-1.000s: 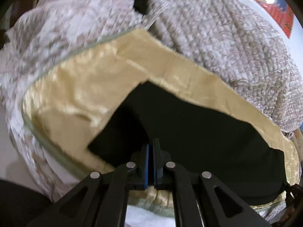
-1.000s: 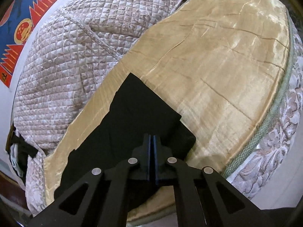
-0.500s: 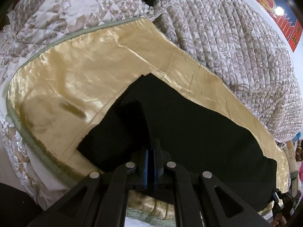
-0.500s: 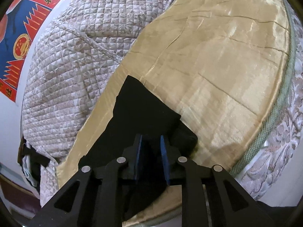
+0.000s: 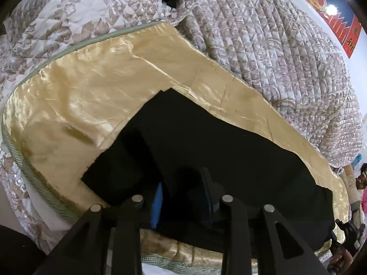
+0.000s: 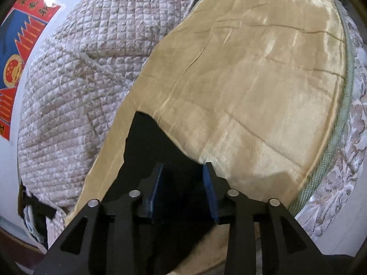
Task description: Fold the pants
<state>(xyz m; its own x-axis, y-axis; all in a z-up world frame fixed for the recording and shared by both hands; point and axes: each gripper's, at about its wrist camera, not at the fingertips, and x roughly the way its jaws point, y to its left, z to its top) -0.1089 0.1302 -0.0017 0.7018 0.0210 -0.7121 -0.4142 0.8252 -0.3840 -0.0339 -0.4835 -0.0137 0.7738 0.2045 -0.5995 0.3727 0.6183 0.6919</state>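
- Black cloth pants (image 5: pixel 206 142) lie folded flat on the shiny gold satin sheet (image 5: pixel 91 96), beside the grey quilted blanket (image 5: pixel 275 45).
- Left gripper (image 5: pixel 181 183) jaws have just been opening; pants lie loose between them.
- Right gripper (image 6: pixel 182 178) jaws have just been opening too, gripping nothing.

Both grippers point from six toward twelve o'clock: left gripper (image 5: pixel 181 183) and right gripper (image 6: pixel 183 171), jaws just opening, pads apart.
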